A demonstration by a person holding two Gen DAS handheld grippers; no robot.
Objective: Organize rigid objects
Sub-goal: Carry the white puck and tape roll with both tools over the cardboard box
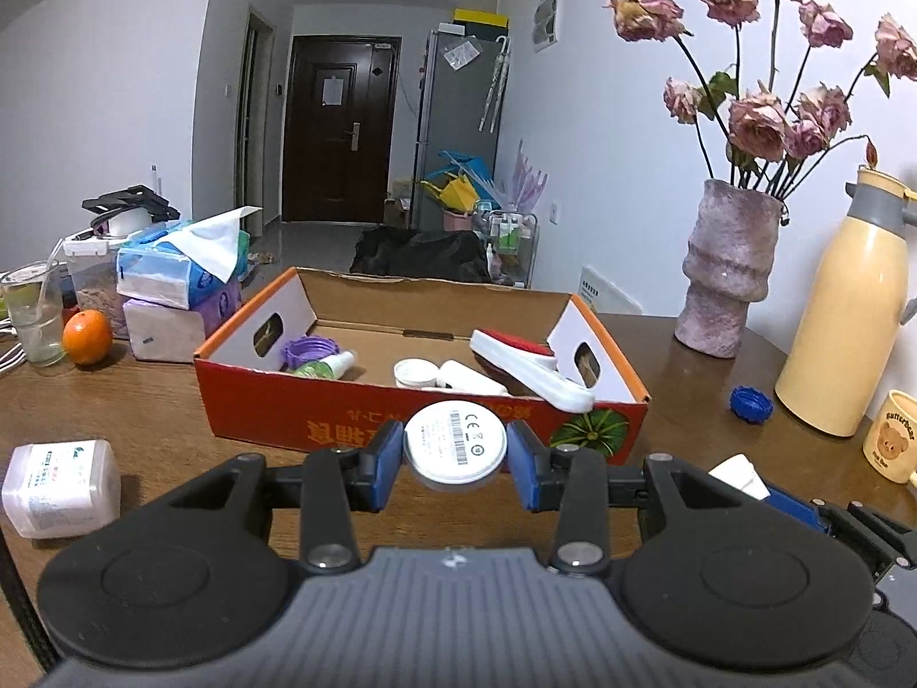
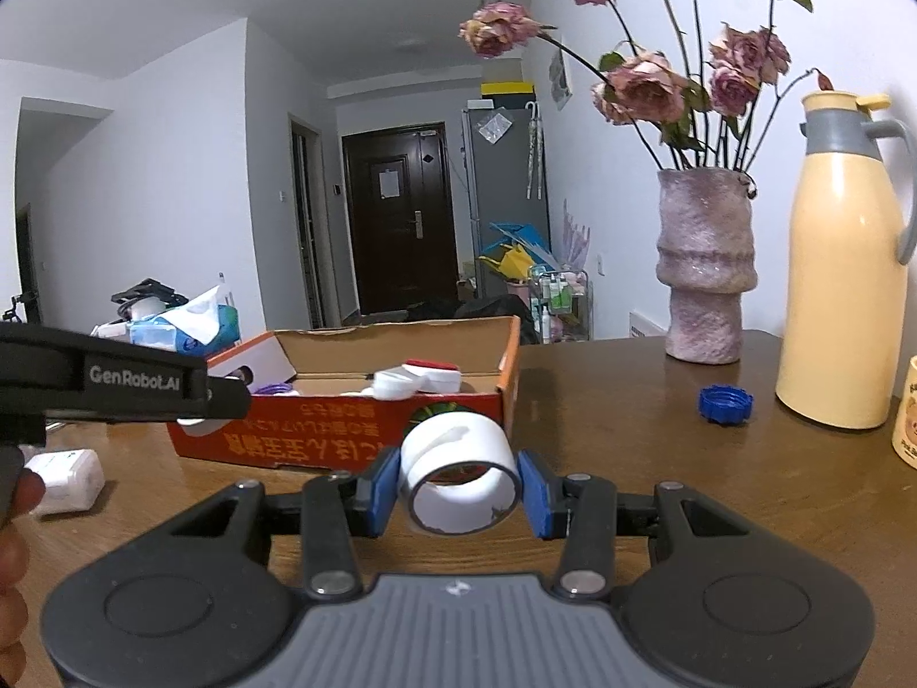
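At lower centre of each view, the left gripper [image 1: 455, 453] pinches a round white labelled disc [image 1: 455, 440] and the right gripper [image 2: 458, 487] a white tape roll [image 2: 458, 473], both apparently bound for release over the open orange cardboard box [image 1: 610, 381].

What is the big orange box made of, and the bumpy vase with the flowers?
The box looks like cardboard: brown inside, folded flaps, glossy printed orange outside. The vase seems rough, matte stone or ceramic, speckled pinkish grey; I can't tell which.

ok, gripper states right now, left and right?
Left gripper: shut on the white round device.
Right gripper: shut on the white tape roll.
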